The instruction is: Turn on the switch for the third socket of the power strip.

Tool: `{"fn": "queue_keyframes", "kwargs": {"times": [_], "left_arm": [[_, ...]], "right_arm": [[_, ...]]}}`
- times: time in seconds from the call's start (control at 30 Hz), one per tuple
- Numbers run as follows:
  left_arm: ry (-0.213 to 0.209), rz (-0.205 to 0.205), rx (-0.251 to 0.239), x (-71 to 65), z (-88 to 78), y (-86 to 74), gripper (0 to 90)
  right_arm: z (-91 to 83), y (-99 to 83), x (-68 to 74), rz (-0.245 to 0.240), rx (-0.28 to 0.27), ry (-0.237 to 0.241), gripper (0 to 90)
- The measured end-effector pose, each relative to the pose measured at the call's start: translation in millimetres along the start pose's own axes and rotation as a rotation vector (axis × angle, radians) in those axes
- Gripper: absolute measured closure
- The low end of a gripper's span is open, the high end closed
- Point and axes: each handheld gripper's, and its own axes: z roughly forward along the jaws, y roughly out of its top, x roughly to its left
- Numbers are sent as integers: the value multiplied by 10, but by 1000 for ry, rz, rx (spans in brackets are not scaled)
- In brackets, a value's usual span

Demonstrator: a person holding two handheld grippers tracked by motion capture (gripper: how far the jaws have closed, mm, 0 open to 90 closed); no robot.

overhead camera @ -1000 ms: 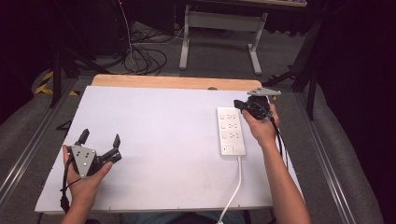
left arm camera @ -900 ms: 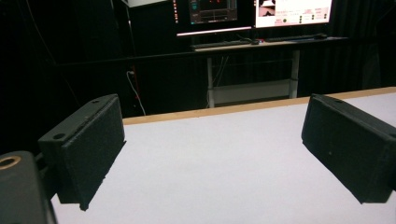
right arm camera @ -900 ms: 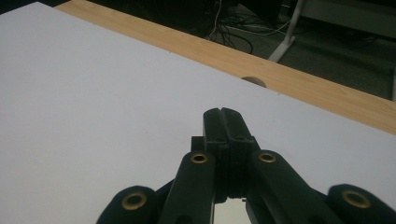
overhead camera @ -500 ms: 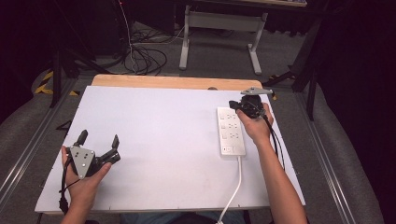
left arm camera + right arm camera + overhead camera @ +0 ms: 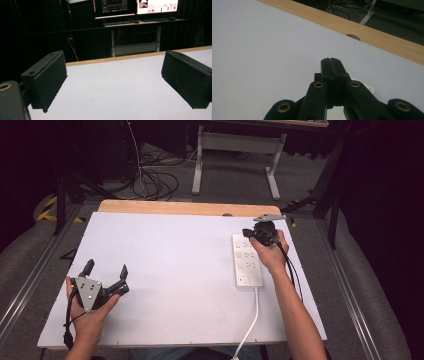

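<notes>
Just under the right gripper (image 5: 248,233), a white power strip (image 5: 247,262) is lying on the white table (image 5: 175,265), its cord (image 5: 250,322) trailing back toward the person. The right hand (image 5: 270,254) is holding that gripper over the strip's far end, jaws pressed together with nothing between them. Well apart, at the table's other side, the left gripper (image 5: 105,270) is sitting in the left hand (image 5: 90,312), jaws spread wide and pointing across bare tabletop.

Left gripper (image 5: 105,272) spread wide, right gripper (image 5: 331,62) closed (jaws pressed together)
</notes>
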Motion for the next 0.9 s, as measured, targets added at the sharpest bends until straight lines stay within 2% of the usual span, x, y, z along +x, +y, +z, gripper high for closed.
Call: {"fn": "queue_keyframes", "kwargs": {"times": [0.2, 0.57, 0.63, 0.9], "left_arm": [[-3, -2, 0, -5, -1, 0, 68], [-4, 2, 1, 2, -3, 0, 69], [-4, 3, 1, 2, -4, 0, 70], [-5, 2, 2, 0, -9, -4, 72]], "right_arm": [[38, -17, -6, -1, 15, 3, 900], [208, -85, 43, -21, 68, -1, 900], [269, -117, 47, -27, 97, -2, 900], [356, -154, 47, -32, 125, -5, 900]]}}
